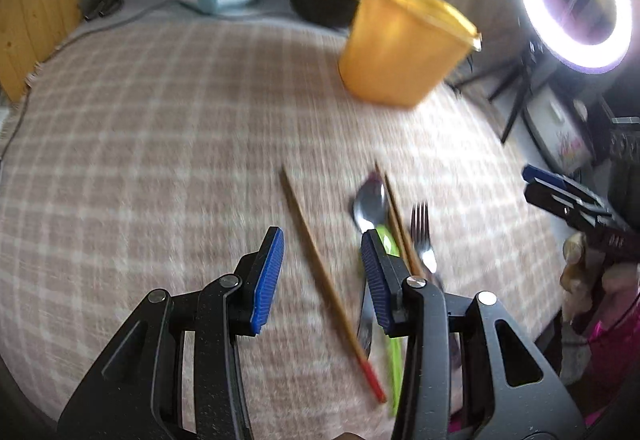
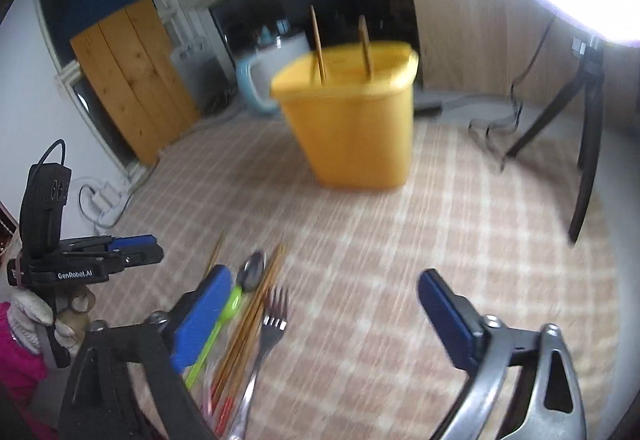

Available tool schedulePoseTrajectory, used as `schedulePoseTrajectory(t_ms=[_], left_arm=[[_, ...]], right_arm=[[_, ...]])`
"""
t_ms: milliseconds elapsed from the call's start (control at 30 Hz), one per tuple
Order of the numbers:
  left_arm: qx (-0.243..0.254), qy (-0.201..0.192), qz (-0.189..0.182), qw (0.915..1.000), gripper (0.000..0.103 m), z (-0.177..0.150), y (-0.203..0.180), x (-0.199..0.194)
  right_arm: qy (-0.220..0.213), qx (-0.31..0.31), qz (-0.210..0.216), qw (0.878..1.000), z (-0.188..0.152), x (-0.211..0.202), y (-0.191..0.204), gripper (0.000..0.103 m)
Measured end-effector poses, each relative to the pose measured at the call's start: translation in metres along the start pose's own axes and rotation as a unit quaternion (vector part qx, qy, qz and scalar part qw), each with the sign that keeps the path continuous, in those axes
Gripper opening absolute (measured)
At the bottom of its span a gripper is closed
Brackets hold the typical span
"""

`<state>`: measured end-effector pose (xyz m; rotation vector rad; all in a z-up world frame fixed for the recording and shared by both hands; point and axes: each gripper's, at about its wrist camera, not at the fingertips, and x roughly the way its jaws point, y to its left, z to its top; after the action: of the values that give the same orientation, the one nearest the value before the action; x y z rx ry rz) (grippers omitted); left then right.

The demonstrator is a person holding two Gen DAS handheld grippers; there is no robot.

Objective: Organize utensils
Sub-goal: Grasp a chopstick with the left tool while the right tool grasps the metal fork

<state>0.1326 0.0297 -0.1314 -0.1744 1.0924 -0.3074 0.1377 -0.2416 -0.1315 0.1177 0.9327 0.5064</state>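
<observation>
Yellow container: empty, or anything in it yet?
Not empty. Two chopsticks stand upright in the yellow container, tips above its rim.

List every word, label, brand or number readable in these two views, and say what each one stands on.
"GenRobot.AI": white lettering on the black body of the left gripper, seen from the right wrist view.
Colourful print on a white appliance at the right edge of the left wrist view: too blurred to read.
Yellow container, utensils and checked cloth: no text visible.

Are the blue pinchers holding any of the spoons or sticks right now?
No, nothing is held. The left gripper is open above a chopstick on the cloth, and the right gripper is open and empty above the fork.
</observation>
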Motion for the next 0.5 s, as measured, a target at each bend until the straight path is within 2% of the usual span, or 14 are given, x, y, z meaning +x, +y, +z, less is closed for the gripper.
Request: schedulePoseTrajectory(t_ms=[67, 133, 200, 300, 333, 400, 500], left_arm=[[0.005, 0.011, -0.01, 0.9999, 0.041, -0.005, 0.001, 0.004], [0.009, 0.024, -0.024, 0.9994, 0.041, -0.007, 0.003, 0.01], [0.009, 0.028, -0.033, 0.999, 0.041, -0.007, 0.005, 0.01], [0.014, 0.031, -0.057, 0.9978, 0.041, -0.007, 0.006, 0.015], [0.017, 0.032, -0.059, 0.9976, 0.04, -0.006, 0.005, 0.017], [0.02, 0.039, -0.063, 0.9971, 0.035, -0.006, 0.004, 0.024], [0.014, 0.048, -0.067, 0.9965, 0.035, -0.006, 0.005, 0.032]], right_arm=[[0.017, 0.011, 0.008, 1.0, -0.005, 0.008, 0.004, 0.083], [0.029, 0.019, 0.009, 0.999, -0.009, 0.013, 0.008, 0.083], [0.044, 0.027, 0.025, 0.998, -0.012, 0.021, 0.01, 0.074], [0.078, 0.039, 0.038, 0.995, -0.019, 0.038, 0.012, 0.069], [0.084, 0.04, 0.037, 0.995, -0.02, 0.043, 0.013, 0.065], [0.105, 0.043, 0.037, 0.993, -0.023, 0.055, 0.013, 0.05], [0.121, 0.036, 0.035, 0.991, -0.023, 0.067, 0.013, 0.049]])
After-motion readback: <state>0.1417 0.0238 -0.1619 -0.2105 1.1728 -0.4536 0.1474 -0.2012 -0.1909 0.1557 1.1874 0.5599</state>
